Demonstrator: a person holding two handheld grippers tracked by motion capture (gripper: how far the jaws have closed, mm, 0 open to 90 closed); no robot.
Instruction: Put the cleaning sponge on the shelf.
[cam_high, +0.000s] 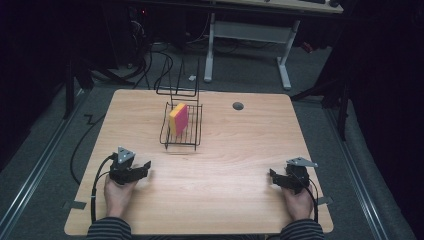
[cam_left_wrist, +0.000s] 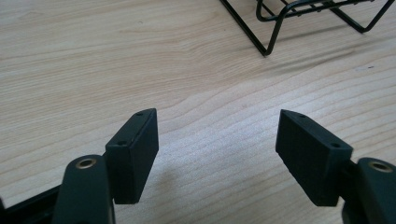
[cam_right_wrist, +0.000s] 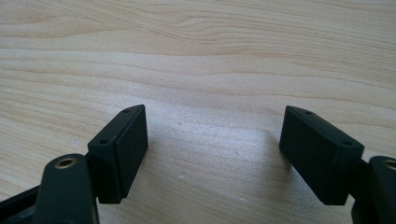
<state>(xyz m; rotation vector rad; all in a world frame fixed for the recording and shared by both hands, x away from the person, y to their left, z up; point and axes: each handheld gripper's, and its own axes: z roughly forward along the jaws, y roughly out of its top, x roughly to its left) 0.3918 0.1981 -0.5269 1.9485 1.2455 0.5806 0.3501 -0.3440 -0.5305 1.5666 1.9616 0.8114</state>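
A black wire rack (cam_high: 181, 127) stands on the wooden table (cam_high: 240, 150) at the centre back, holding a yellow and pink sponge (cam_high: 178, 119) upright on its edge. My left gripper (cam_high: 145, 168) rests near the table's front left, open, with bare wood between its jaws; its own view shows the left gripper (cam_left_wrist: 217, 133) and the rack's feet (cam_left_wrist: 268, 46) ahead at the upper right. At the front right, my right gripper (cam_high: 273, 176) also rests open; seen in its own view, the right gripper (cam_right_wrist: 215, 130) has nothing but wood grain between its jaws.
A round cable hole (cam_high: 238, 106) is set in the table at the back right. Beyond the table stand a white desk frame (cam_high: 250, 35) and loose cables (cam_high: 150, 65) on the dark floor. The person's hands (cam_high: 118, 195) hold both grippers at the front edge.
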